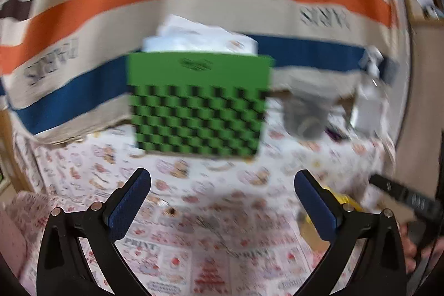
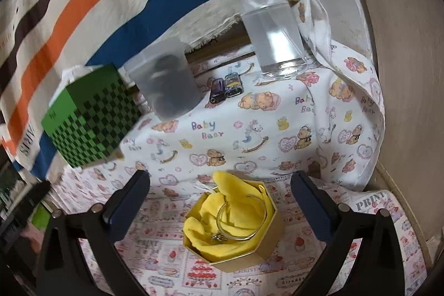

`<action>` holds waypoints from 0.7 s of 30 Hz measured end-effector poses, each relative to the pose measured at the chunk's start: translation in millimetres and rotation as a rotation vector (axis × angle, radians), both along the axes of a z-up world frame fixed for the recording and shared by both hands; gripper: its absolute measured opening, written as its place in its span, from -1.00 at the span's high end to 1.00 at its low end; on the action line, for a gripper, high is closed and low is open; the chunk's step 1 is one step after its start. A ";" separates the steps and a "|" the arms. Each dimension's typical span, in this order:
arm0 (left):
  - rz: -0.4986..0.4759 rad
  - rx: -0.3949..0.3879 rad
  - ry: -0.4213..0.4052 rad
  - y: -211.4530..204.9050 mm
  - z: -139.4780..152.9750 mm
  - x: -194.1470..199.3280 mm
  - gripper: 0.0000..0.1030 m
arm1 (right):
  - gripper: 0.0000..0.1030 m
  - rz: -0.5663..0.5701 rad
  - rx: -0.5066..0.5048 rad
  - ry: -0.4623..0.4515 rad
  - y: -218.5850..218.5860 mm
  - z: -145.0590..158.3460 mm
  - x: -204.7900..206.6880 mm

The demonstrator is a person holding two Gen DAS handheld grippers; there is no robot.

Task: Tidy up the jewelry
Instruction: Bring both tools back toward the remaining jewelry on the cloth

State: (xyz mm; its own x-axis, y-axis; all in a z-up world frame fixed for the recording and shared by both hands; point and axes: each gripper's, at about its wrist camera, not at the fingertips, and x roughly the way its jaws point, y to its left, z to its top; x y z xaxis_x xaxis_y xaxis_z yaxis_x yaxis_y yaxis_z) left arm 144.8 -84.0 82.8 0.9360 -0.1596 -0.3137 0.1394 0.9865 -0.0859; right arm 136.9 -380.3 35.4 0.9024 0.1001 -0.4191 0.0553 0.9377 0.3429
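A striped cloth (image 2: pixel 83 4) in orange, blue and brown fills the upper left of the right wrist view, hanging behind a table (image 2: pixel 249 135) covered in a bear-print sheet. A clear pump bottle (image 2: pixel 269 18) stands upper centre, with a frosted container (image 2: pixel 166 82) and a green checkered box (image 2: pixel 91 115) at centre left. Only this view shows the gold hexagonal box (image 2: pixel 236 229) at lower centre, lined in yellow cloth and holding a gold bangle (image 2: pixel 244 215), lying between the right gripper's (image 2: pixel 220 208) wide-open, empty jaws. The blurred left wrist view centres the green box (image 1: pixel 198 104) beyond the left gripper (image 1: pixel 222 205), its jaws likewise spread and empty.
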 end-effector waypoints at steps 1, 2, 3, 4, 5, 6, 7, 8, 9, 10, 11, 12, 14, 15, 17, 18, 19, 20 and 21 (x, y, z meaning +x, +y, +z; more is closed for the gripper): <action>0.021 -0.008 -0.019 5.2 -0.2 -0.7 -0.99 | -0.97 -0.005 -0.011 0.002 1.7 -0.6 0.8; 0.038 -0.007 -0.037 9.5 -0.3 -1.1 -0.99 | -0.97 -0.005 -0.025 0.001 4.7 -0.8 1.0; 0.056 0.000 -0.050 12.6 -0.6 -1.2 -0.99 | -0.97 -0.003 -0.037 -0.001 7.2 -0.9 0.9; 0.071 0.009 -0.059 15.5 -0.5 -1.1 -0.99 | -0.97 -0.002 -0.045 -0.004 9.5 -0.9 0.6; 0.088 0.021 -0.068 18.6 -0.2 -0.5 -0.99 | -0.97 0.002 -0.054 -0.006 12.2 -1.0 0.2; 0.101 0.033 -0.073 20.8 0.1 0.5 -0.99 | -0.97 0.009 -0.063 -0.007 15.1 -1.0 -0.2; 0.113 0.045 -0.073 22.5 0.6 1.2 -0.99 | -0.97 0.014 -0.073 -0.009 17.4 -0.8 -0.7; 0.115 0.053 -0.074 25.7 0.5 2.8 -0.99 | -0.97 0.015 -0.084 -0.011 19.8 -0.6 -1.5; 0.106 0.050 -0.080 28.4 -0.1 2.9 -0.99 | -0.97 0.014 -0.096 -0.014 22.8 -0.7 -2.6; 0.098 0.045 -0.084 31.4 -1.1 3.9 -0.99 | -0.97 0.017 -0.102 -0.015 25.5 -0.6 -3.0; 0.099 0.046 -0.076 34.0 -1.9 5.6 -0.99 | -0.97 0.024 -0.105 -0.015 28.4 -0.6 -3.4; 0.098 0.044 -0.059 36.9 -2.4 8.6 -0.99 | -0.97 0.032 -0.107 -0.017 31.0 -0.6 -3.8; 0.098 0.001 -0.016 49.4 -2.7 14.5 -0.99 | -0.97 0.044 -0.112 -0.018 35.8 -0.6 -4.4; 0.101 -0.032 -0.006 56.8 -2.3 15.7 -0.99 | -0.97 0.050 -0.120 -0.017 38.6 -0.8 -4.6; 0.106 -0.088 0.002 71.1 -1.4 16.9 -0.99 | -1.00 0.051 -0.136 -0.017 43.0 -1.8 -4.8; 0.116 -0.099 -0.001 75.8 -1.3 16.6 -0.99 | -1.00 0.050 -0.141 -0.017 44.7 -2.4 -5.0; 0.134 -0.103 -0.008 80.0 -1.3 16.3 -0.99 | -1.00 0.052 -0.143 -0.015 46.0 -2.9 -4.9; 0.154 -0.097 -0.013 82.9 -1.5 16.4 -0.99 | -1.00 0.056 -0.144 -0.012 47.2 -3.6 -4.5; 0.162 -0.091 -0.012 84.7 -1.7 17.2 -0.99 | -1.00 0.058 -0.141 -0.010 48.1 -4.4 -4.2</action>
State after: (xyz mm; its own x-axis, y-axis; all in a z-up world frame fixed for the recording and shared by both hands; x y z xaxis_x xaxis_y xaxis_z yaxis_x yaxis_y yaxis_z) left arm 162.0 0.7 81.0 0.9555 -0.0338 -0.2931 -0.0189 0.9844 -0.1750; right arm 132.7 -332.1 30.9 0.9010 0.0927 -0.4237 -0.0030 0.9782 0.2075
